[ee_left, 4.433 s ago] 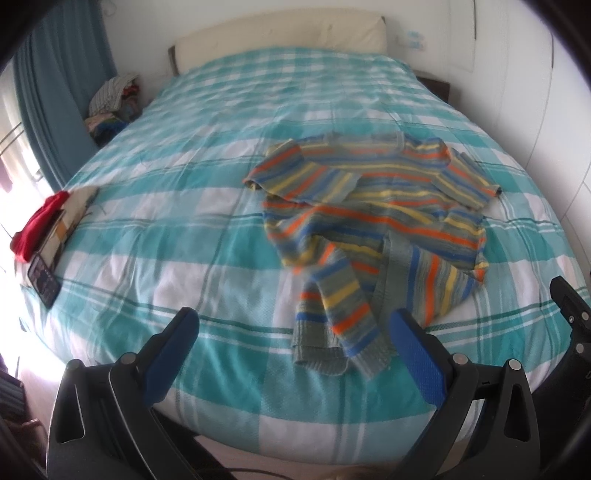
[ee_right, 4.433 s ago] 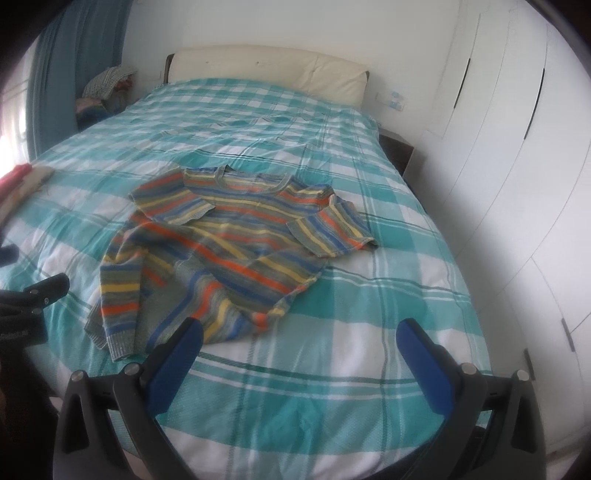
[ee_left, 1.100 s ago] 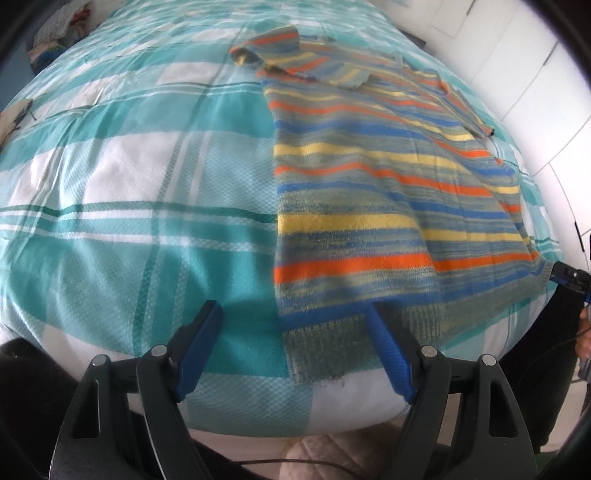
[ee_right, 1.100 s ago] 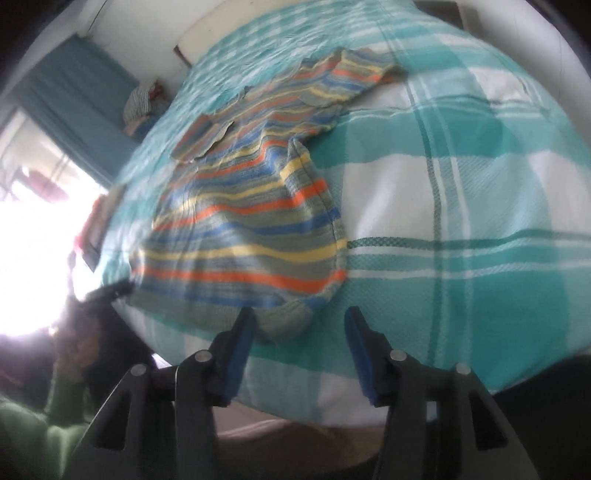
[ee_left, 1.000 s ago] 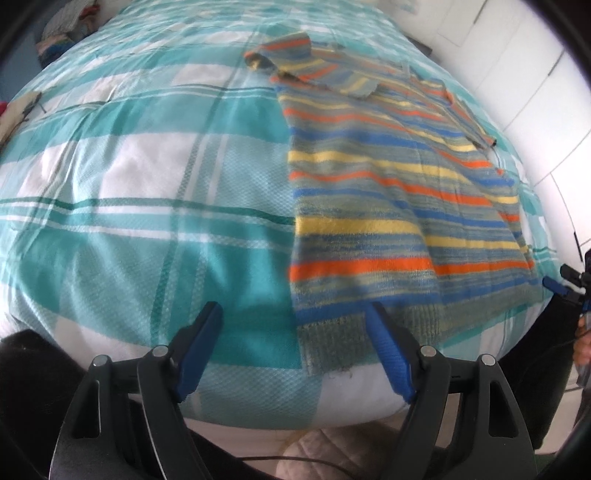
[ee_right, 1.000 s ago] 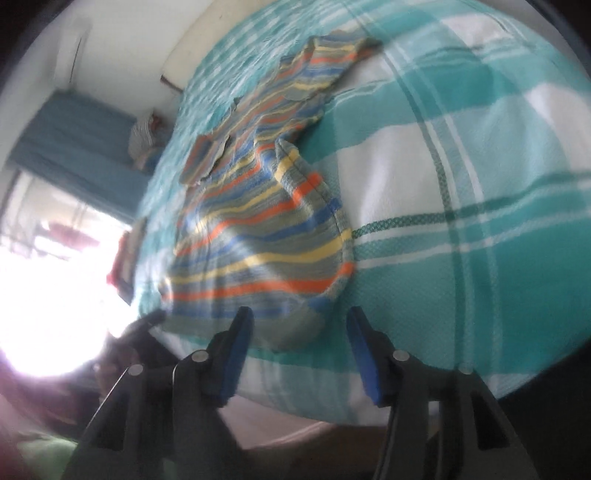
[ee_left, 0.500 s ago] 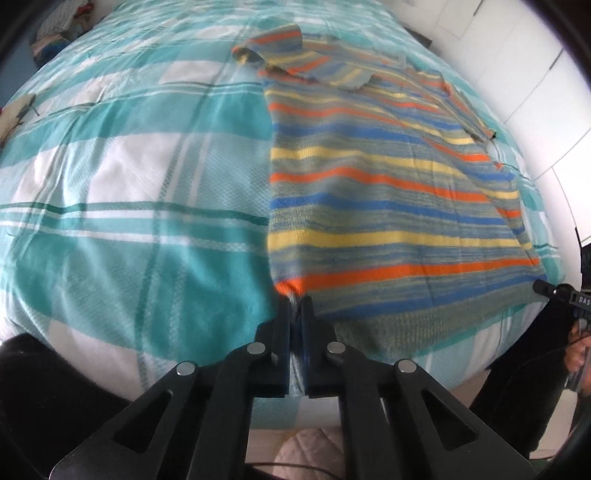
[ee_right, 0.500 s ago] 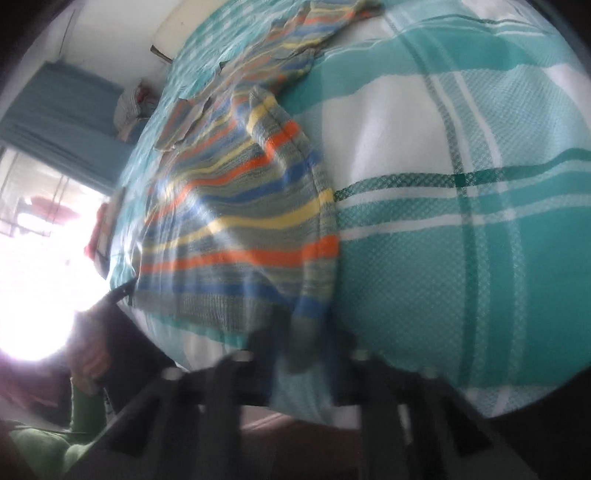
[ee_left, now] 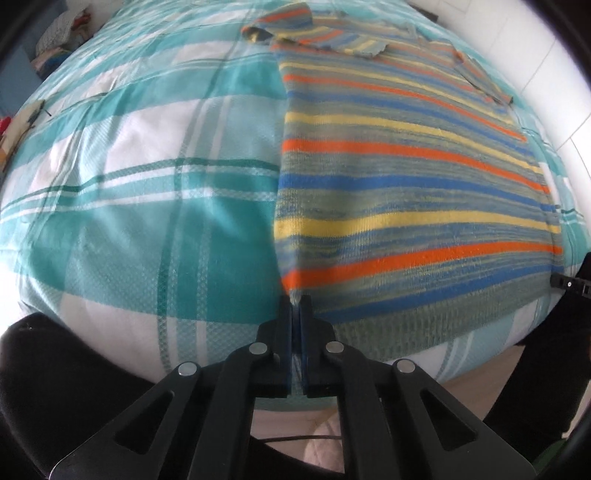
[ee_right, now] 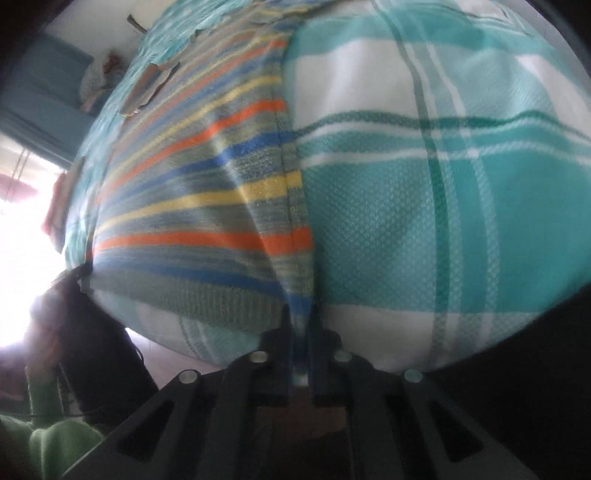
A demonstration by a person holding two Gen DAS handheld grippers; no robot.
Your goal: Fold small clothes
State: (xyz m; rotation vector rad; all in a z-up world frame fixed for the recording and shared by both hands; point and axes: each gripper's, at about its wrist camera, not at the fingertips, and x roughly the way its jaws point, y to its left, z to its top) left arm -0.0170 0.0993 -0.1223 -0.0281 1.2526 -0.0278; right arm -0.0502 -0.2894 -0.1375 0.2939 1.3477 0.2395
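Note:
A striped knitted sweater (ee_left: 406, 177) in orange, yellow, blue and grey lies spread flat on the bed, its ribbed hem at the near edge. My left gripper (ee_left: 294, 306) is shut on the hem's left corner. In the right wrist view the same sweater (ee_right: 207, 192) fills the left half, and my right gripper (ee_right: 300, 314) is shut on the hem's right corner. The other gripper's tip (ee_left: 565, 282) shows at the far right of the left wrist view. Both sleeves lie folded in near the collar.
The bed wears a teal and white plaid cover (ee_left: 147, 192) that curves down at the near edge. A heap of clothes (ee_left: 59, 33) sits at the far left corner. A red item and a board (ee_left: 14, 129) lie at the left edge. White cupboard doors (ee_left: 546, 59) stand on the right.
Both grippers went from open, straddling the hem corners, to shut on them. Both sank a little toward the bed edge, and the hem now looks stretched between them.

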